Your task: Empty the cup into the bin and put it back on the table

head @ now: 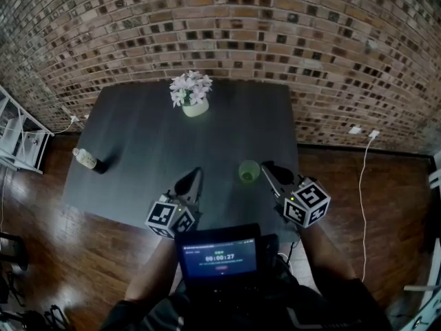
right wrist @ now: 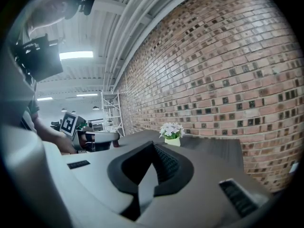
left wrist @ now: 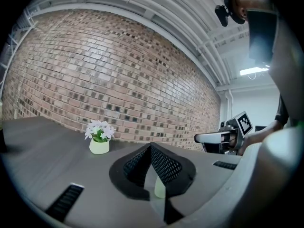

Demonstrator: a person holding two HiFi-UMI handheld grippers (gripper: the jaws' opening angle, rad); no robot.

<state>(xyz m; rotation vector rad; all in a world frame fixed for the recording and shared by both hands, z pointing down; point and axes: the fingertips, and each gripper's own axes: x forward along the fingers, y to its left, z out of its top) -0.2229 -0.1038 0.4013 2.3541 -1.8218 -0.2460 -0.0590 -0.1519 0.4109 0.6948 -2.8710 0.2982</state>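
A small green cup [head: 249,172] stands upright near the front edge of the dark table [head: 138,150]. My right gripper [head: 266,166] hovers just right of the cup, jaws shut and empty. My left gripper [head: 196,174] is further left of the cup, also shut with nothing in it. In the left gripper view the shut jaws [left wrist: 151,147] point toward the brick wall, and a pale green bit of the cup [left wrist: 159,187] shows low behind them. The right gripper [right wrist: 153,145] is shut too in its own view. No bin shows in any view.
A pot of white flowers [head: 194,95] stands at the table's far middle. A bottle [head: 87,159] lies at the left edge. A brick wall [head: 275,33] runs behind. A white shelf [head: 17,133] stands at the left, and a cable [head: 363,185] crosses the wooden floor at the right.
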